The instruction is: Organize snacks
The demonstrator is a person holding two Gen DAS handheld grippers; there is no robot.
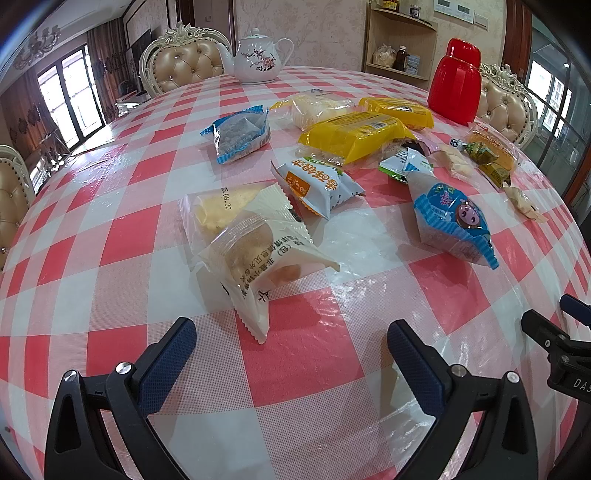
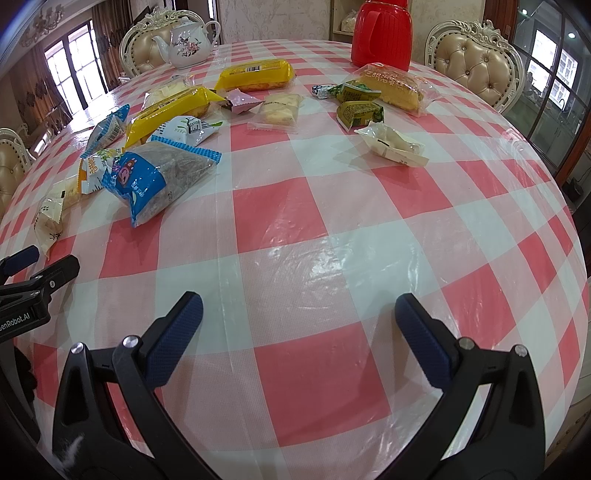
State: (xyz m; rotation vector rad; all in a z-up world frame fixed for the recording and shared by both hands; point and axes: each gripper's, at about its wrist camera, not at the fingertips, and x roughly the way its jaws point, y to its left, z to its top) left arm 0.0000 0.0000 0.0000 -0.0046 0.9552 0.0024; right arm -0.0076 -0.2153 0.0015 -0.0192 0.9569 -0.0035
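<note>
Two hand-held grippers hover side by side over a red-and-white checked tablecloth (image 2: 280,206), both with jaws spread wide and nothing between them, as a scatter of wrapped snacks waits to be sorted. The left gripper (image 1: 291,347) faces the nearest item, a clear-and-white pastry packet (image 1: 258,258) lying just beyond its fingertips and resting partly on a second clear packet holding a pale cake (image 1: 218,212). The right gripper (image 2: 299,321) looks over bare cloth, with a blue-trimmed cake packet (image 2: 159,177) off to its left and a small white packet (image 2: 391,146) well ahead. Farther back lie two long yellow packages (image 1: 351,134), an orange-and-white packet (image 1: 319,184), green-wrapped sweets (image 2: 360,110) and a sandwich cake in clear film (image 2: 395,86), with a white floral teapot (image 1: 258,57) and a red thermos (image 2: 380,33) standing at the far edge. The snacks look light and air-puffed, their film likely slick and crinkly and the contents soft or crumbly, so a firm squeeze across the middle risks crushing them. The crimped, serrated end seals appear the safer hold: flat, stiff enough to pinch, and clear of the food. The overlapping pair near the left gripper may drag together if the upper one is lifted carelessly.
</note>
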